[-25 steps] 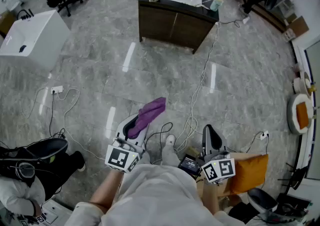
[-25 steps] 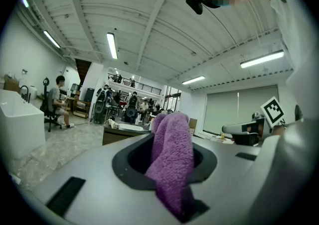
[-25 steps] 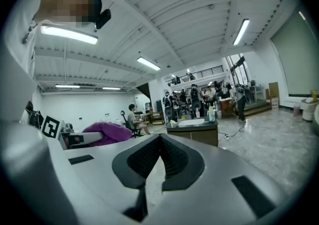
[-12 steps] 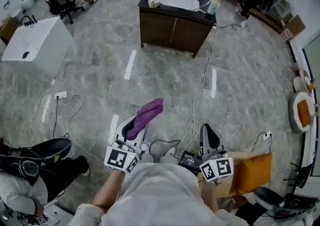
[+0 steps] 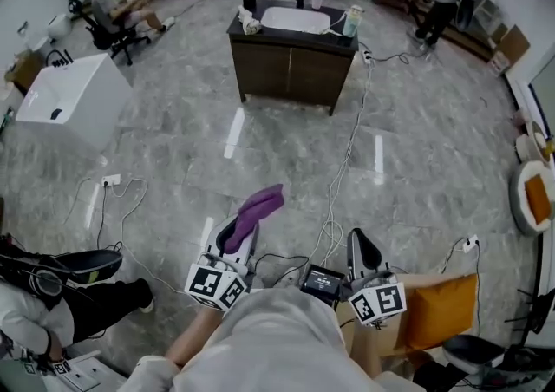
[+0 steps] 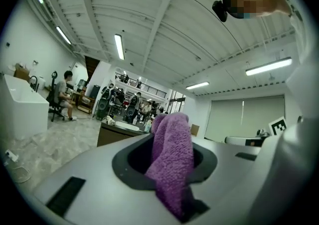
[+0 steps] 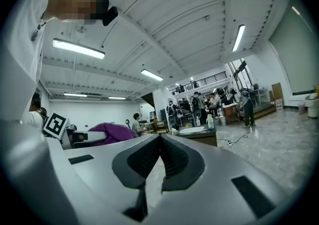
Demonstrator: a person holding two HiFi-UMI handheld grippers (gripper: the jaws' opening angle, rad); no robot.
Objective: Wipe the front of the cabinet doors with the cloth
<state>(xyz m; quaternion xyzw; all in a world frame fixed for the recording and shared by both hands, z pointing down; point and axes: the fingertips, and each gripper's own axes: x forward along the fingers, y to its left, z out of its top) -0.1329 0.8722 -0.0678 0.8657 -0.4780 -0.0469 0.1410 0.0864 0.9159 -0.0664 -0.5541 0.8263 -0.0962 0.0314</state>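
Note:
A dark wooden cabinet with a white basin on top stands far ahead across the grey floor; its two doors face me. It shows small in the left gripper view as the cabinet and in the right gripper view as the cabinet. My left gripper is shut on a purple cloth, which sticks out past the jaw tips; the cloth fills the gap between the jaws. My right gripper is shut with nothing in it, held low near my body.
Cables run across the floor between me and the cabinet. A white box-shaped unit stands at the left. A person sits on a chair at the far left. An orange cushion lies at my right, a seated person's legs at my left.
The view has tilted up and the cabinet sits a little lower in the picture. Both grippers keep their pose, the left still holding the cloth.

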